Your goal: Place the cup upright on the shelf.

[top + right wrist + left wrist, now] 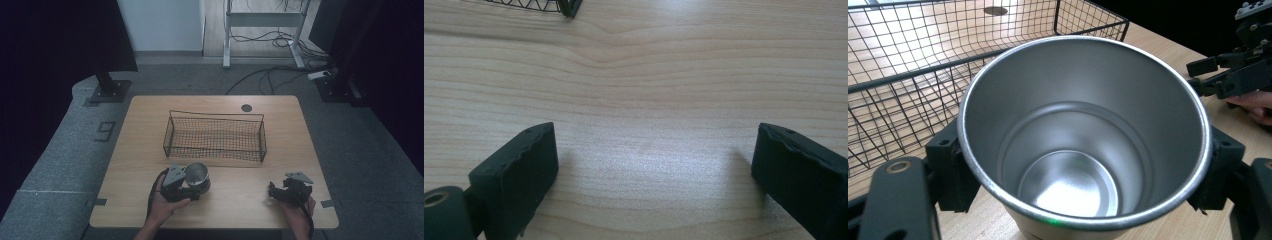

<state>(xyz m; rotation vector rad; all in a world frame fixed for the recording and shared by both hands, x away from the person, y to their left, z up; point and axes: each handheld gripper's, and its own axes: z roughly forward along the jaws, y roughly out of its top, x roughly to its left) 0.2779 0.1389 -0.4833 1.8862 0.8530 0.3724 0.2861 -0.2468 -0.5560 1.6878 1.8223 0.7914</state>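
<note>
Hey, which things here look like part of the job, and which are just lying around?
Likely in the job:
- cup, clamped in the left gripper
- wire basket, empty, just beyond the cup
- right gripper, open over bare table

Just about:
- dark round disc set in the table's far edge
- cables on the floor

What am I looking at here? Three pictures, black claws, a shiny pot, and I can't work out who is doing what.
There is no robot: a person at a wooden table holds a hand tool with two black jaws in each hand. The wide picture is taken from above the person's side. The other two come from small cameras riding on each tool, looking along its jaws. The left gripper has its jaws closed on either side of an empty steel cup that stands upright near the front edge. The right gripper hangs open over bare wood, holding nothing. Behind the cup stands an empty black wire basket.
</note>
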